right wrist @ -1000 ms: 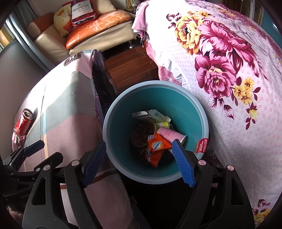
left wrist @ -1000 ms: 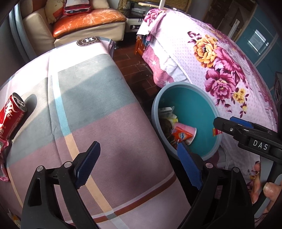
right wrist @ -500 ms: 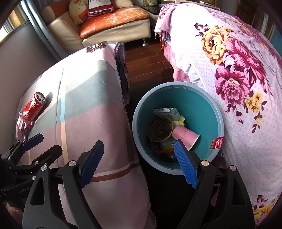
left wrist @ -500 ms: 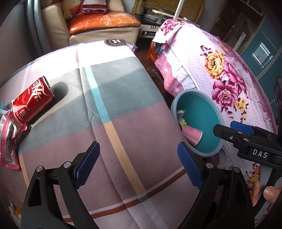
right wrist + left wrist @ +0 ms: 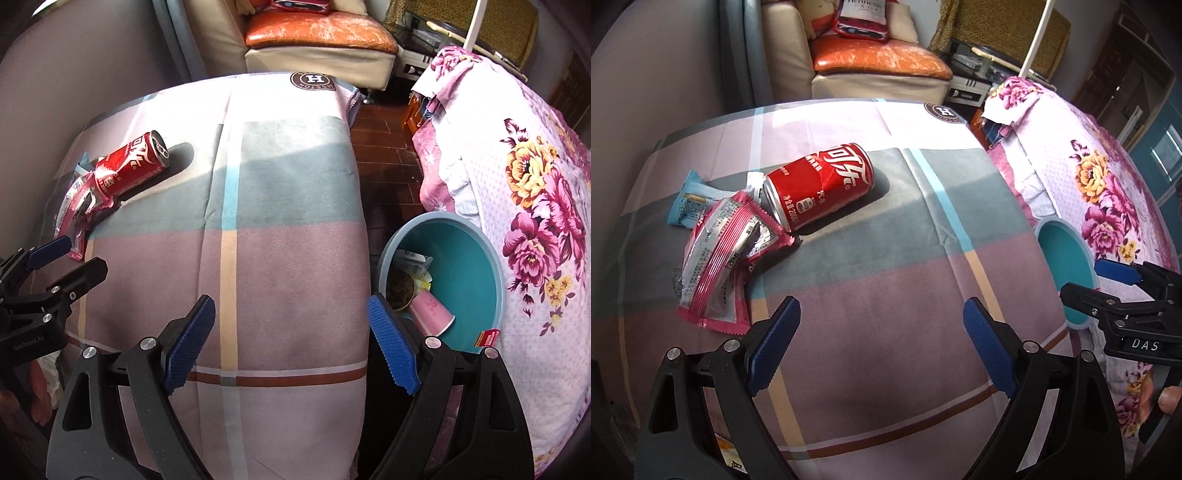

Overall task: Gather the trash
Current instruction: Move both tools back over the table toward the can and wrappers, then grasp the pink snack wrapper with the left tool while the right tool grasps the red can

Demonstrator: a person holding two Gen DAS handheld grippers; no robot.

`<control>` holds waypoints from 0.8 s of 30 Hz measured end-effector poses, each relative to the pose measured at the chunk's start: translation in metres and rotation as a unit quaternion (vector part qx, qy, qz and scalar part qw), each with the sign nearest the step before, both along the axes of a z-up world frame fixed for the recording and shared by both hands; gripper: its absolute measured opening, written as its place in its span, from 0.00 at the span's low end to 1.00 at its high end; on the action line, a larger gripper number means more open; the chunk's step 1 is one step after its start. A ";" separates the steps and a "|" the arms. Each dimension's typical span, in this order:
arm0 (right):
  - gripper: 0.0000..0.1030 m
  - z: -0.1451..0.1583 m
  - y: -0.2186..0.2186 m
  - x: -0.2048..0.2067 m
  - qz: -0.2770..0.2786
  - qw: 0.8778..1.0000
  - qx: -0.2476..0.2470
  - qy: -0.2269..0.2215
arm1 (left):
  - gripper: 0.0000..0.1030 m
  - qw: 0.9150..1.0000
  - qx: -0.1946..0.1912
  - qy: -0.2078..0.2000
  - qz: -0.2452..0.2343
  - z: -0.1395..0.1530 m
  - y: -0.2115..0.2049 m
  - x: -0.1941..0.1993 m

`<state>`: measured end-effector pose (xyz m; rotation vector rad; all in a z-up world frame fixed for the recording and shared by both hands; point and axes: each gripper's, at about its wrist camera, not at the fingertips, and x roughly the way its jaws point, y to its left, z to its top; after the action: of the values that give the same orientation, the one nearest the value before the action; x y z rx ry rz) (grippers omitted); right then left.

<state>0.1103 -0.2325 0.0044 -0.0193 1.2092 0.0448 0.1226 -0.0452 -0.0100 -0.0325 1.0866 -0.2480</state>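
Left gripper [image 5: 881, 328]: my fingers wide, empty, bare worktop [image 5: 886, 280] beneath.
Right gripper [image 5: 291, 325]: just been opening, nothing between.
Can [image 5: 818, 184]: lying against wrappers [image 5: 727, 254], far-left.
Bin [image 5: 465, 273]: beside worktop's right edge.

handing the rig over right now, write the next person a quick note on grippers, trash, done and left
Left gripper: open, empty, over the checked cloth.
Right gripper: empty, jaws have just been opening, nothing between them.
On the cloth: red can lying on its side, pink wrapper touching it, light blue wrapper behind.
Teal bin on the floor between table and bed.
Done: pink cup and other scraps in the bin.
Left: can and both wrappers.
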 end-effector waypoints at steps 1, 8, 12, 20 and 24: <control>0.78 0.000 0.009 0.003 0.013 1.000 -0.006 0.000 | 0.88 1.000 0.001 -0.001 0.008 0.000 0.011 0.001; 0.78 0.000 0.076 0.022 0.116 0.991 -0.060 -0.007 | 0.88 0.998 0.014 -0.002 0.055 -0.002 0.077 0.006; 0.78 -0.001 0.110 0.037 0.177 0.980 -0.089 -0.016 | 0.88 0.997 0.012 0.005 0.078 -0.009 0.107 0.012; 0.78 -0.008 0.159 0.064 0.280 0.951 -0.132 -0.026 | 0.87 0.998 -0.003 0.020 0.067 -0.025 0.124 0.027; 0.78 -0.012 0.166 0.077 0.300 0.943 -0.143 -0.022 | 0.87 0.999 0.010 0.020 0.049 -0.034 0.114 0.037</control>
<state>0.1874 -0.0669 -0.0072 -0.6411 1.1188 0.4000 0.1595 0.0691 -0.0439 -0.0726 1.1241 -0.1486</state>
